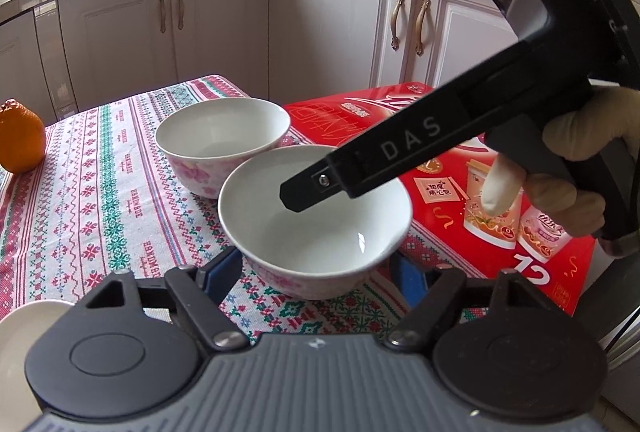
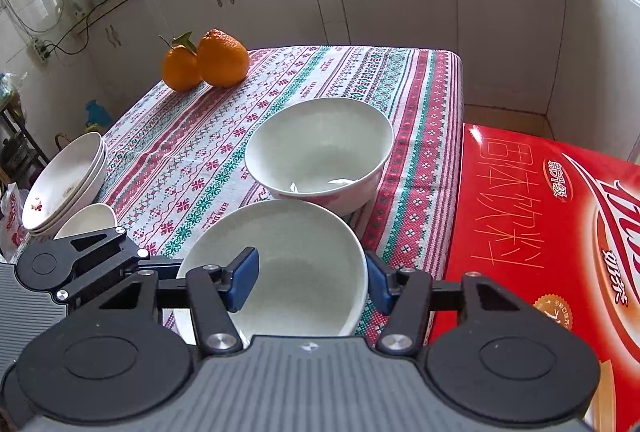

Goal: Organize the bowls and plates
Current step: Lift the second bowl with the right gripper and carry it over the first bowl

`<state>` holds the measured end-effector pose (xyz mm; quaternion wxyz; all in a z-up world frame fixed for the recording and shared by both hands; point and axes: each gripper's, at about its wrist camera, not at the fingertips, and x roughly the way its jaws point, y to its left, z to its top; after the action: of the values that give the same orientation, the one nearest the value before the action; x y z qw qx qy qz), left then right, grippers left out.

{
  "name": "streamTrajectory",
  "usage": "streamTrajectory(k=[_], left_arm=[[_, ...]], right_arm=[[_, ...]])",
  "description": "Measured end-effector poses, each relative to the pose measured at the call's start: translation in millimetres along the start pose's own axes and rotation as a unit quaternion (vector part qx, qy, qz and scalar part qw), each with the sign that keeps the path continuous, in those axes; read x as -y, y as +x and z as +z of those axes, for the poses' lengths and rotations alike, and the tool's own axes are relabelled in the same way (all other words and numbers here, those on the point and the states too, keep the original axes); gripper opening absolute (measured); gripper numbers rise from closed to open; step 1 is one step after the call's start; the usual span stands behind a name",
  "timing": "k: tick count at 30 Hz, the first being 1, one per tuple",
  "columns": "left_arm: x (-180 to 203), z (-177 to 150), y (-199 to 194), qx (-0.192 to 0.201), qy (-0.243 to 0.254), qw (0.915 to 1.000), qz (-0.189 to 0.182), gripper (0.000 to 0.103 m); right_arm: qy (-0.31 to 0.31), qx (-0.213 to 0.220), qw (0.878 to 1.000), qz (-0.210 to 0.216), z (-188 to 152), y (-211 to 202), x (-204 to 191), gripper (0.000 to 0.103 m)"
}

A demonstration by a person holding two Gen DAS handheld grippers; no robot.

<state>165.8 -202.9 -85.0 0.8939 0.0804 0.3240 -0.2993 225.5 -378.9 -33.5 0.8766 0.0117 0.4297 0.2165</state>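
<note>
Two white bowls with pink flowers sit close together on the patterned tablecloth [image 2: 192,152]. The near bowl [image 1: 316,220] lies between the left gripper's [image 1: 320,272] blue pads, one at each side of its base — whether they press it I cannot tell. The right gripper [image 2: 312,282] grasps that bowl's rim on the right side, one pad [image 2: 245,282] inside, the other outside the wall. The far bowl [image 2: 320,152] stands just behind, near the table's edge. A stack of plates [image 2: 66,184] rests at the left edge, two oranges [image 2: 208,60] at the far corner. A red box [image 2: 552,232] lies to the right.
</note>
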Motion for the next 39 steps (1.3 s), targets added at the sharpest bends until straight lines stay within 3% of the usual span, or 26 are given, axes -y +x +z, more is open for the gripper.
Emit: streamTrajectory(k=[21,39], left_arm=[[3,6,-32,0.007,0.016,0.9997,-0.018,0.08],[-17,-9,-101,0.029,0.008,0.9995,0.009,0.08]], right_arm=[[-0.005,0.01,1.0,-0.007,-2,-31,-19,0.063],[-0.051,0.027,0.998,0.011,3,-50,-91,0.063]])
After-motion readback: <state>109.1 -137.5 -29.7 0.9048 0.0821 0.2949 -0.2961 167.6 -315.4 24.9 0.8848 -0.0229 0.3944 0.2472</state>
